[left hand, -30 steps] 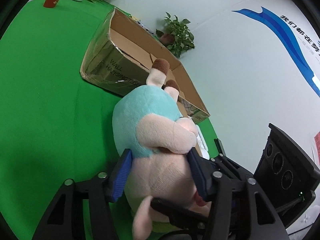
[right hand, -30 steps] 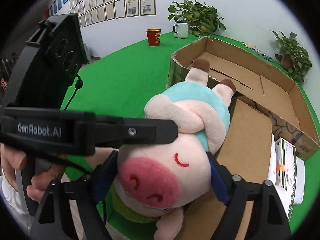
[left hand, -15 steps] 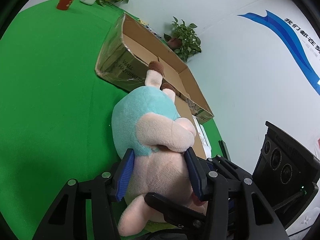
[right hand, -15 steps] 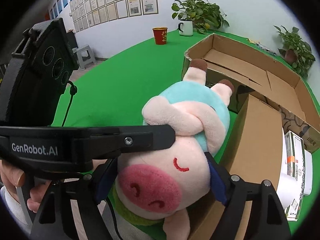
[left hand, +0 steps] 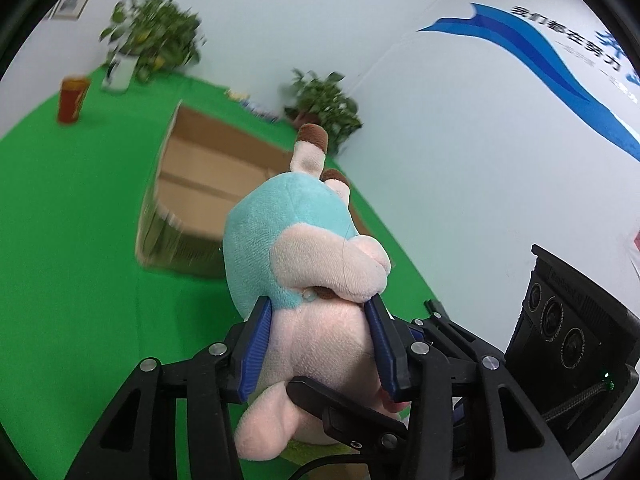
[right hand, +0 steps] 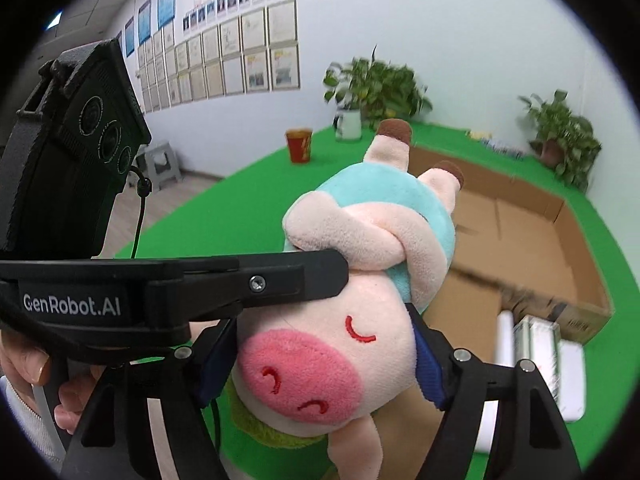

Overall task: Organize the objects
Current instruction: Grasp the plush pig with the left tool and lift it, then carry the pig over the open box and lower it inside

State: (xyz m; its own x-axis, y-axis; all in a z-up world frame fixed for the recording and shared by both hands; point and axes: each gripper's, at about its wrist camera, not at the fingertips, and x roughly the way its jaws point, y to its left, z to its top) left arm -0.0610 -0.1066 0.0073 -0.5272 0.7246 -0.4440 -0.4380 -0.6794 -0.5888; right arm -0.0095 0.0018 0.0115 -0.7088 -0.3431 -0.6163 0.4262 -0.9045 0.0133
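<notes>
A plush pig (left hand: 292,256) with a pink head and a teal body hangs in the air above the green table, feet pointing away from me. My left gripper (left hand: 318,320) is shut on its head from both sides. My right gripper (right hand: 320,340) is also shut on the pig's head (right hand: 320,344), its snout facing the camera. An open cardboard box (left hand: 208,184) lies on the table beyond the pig; it also shows in the right wrist view (right hand: 520,232). The left gripper's finger (right hand: 248,280) crosses the right wrist view in front of the pig.
A red cup (left hand: 72,98) and a potted plant with a white mug (left hand: 152,48) stand at the table's far edge. Another plant (left hand: 324,108) stands by the wall. White packages (right hand: 536,352) and a cardboard flap (right hand: 468,320) lie near the box.
Both grippers have lifted the pig higher and tilted upward, so the box and table look lower and farther. The grip on the pig is unchanged.
</notes>
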